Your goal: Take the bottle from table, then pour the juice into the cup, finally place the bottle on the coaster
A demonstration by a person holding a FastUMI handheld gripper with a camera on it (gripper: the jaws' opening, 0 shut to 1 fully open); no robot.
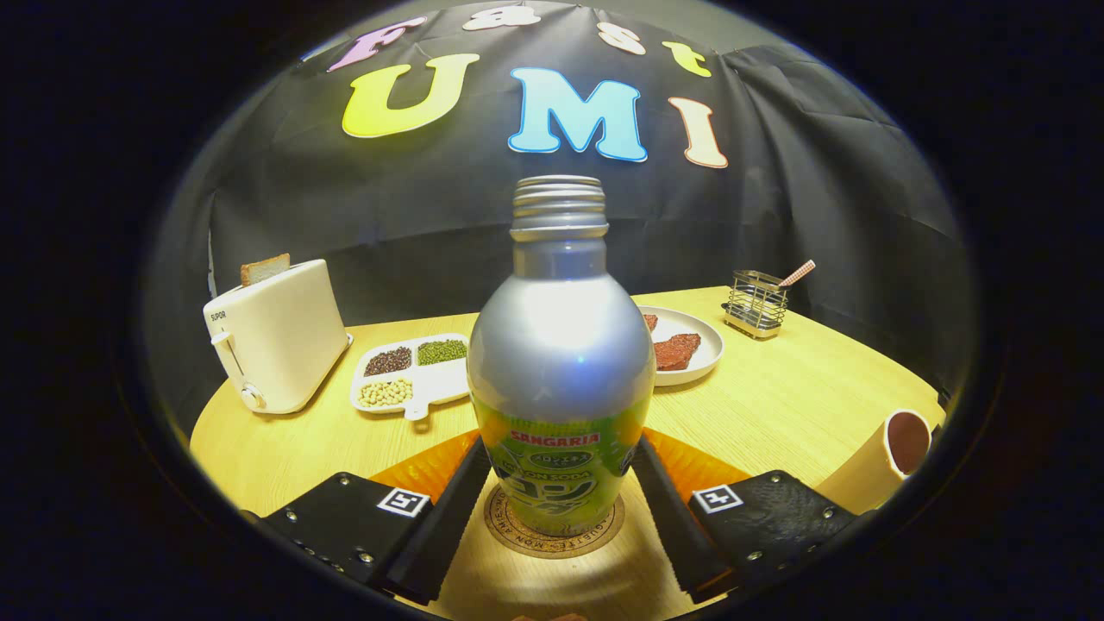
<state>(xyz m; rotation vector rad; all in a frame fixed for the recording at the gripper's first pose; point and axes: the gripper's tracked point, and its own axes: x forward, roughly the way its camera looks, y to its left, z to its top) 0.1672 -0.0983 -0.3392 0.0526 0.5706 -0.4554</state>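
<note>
Bottle (561,371) stood upright on the coaster (552,526), cap off, threaded neck bare. Coaster sat near the tabletop's (776,405) front edge, its rim showing under the base on both sides, so the bottle looked roughly centred on it. Judging by that, the pour was probably done and this was the final placement step.

Gripper (561,509) straddled the lower label band, one finger on each side, bottle squarely between them. Fingers appeared to touch or nearly touch the bottle's sides, but fisheye distortion and the curve of the body hid the actual contact line, so I couldn't tell whether it was clamped or just released. Spacing was narrow, about bottle width.

Pose: gripper was level, pointing straight ahead across the tabletop, low enough that the fingers ran just above the surface. That suits a vertical set-down, since any tilt would slosh or tip a tall, top-narrow bottle.

Cup (897,453) sat toward the right edge of the tabletop, well apart from the bottle, and looked tilted in the distorted view, dark inside. Can't confirm the fill level.

Beyond the bottle: toaster (276,336) with a slice up at the left edge, divided tray of beans (414,371), plate (690,345) with food behind the bottle, wire holder (755,302) at the far right.
</note>
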